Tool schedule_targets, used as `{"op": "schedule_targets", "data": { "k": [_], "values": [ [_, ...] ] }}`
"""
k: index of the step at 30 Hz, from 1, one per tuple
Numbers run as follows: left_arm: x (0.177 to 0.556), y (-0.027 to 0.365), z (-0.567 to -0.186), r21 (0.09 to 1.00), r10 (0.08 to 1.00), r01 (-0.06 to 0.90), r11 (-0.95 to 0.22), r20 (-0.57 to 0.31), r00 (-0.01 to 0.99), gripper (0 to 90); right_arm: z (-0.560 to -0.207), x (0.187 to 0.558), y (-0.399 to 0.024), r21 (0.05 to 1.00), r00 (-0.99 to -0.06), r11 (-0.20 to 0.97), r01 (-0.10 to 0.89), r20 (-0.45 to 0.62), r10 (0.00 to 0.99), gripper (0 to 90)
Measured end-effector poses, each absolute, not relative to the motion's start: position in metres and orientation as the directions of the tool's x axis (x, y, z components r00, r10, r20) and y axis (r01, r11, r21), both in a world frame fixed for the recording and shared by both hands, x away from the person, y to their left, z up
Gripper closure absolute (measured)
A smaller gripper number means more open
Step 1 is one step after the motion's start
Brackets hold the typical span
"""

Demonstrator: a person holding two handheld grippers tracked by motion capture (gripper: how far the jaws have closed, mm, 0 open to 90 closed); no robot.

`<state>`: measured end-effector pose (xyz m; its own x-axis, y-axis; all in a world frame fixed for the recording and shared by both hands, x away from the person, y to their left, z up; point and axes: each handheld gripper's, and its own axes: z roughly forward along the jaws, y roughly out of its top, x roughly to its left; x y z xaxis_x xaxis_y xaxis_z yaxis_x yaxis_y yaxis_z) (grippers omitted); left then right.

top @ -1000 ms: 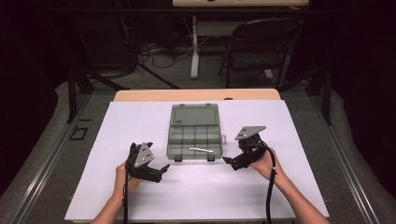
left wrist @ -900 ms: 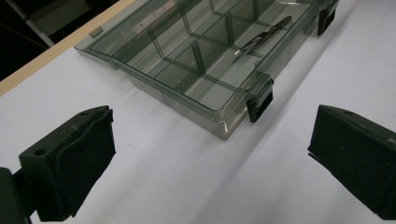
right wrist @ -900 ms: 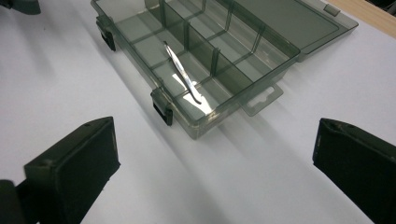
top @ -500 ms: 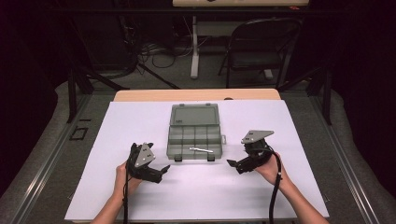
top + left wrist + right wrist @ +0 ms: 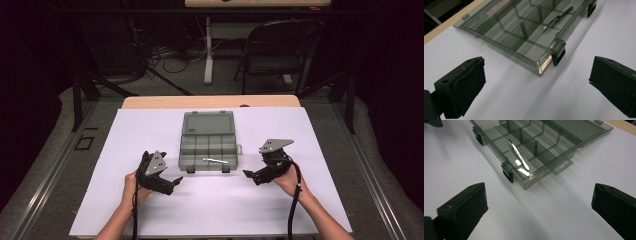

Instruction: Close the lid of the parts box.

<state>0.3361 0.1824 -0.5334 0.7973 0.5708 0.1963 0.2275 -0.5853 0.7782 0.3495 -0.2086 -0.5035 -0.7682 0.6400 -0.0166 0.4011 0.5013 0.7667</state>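
On the white table, the right gripper has drawn back from the box toward the person; the left gripper stays put. Both are released and empty. Ahead, between them, the open box holds tweezers in its near compartments.

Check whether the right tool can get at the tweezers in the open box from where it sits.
Probably yes: the right tool is open, the box lid is back, and the tweezers lie exposed near its front corner.
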Motion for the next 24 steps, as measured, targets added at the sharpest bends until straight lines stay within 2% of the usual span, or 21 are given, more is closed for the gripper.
{"op": "schedule_targets", "data": {
  "k": [4,24],
  "values": [
    [0.342,0.180,-0.530,0.738,0.533,0.225,-0.636,0.209,0.820,0.0,-0.505,0.350,-0.209,0.767,-0.770,0.505,0.396,-0.022,0.638,0.0],
    [0.364,0.153,-0.505,0.728,0.427,0.167,-0.665,0.187,0.885,0.0,-0.507,0.357,-0.213,0.766,-0.769,0.503,0.400,-0.017,0.639,0.0]
  ]
}}
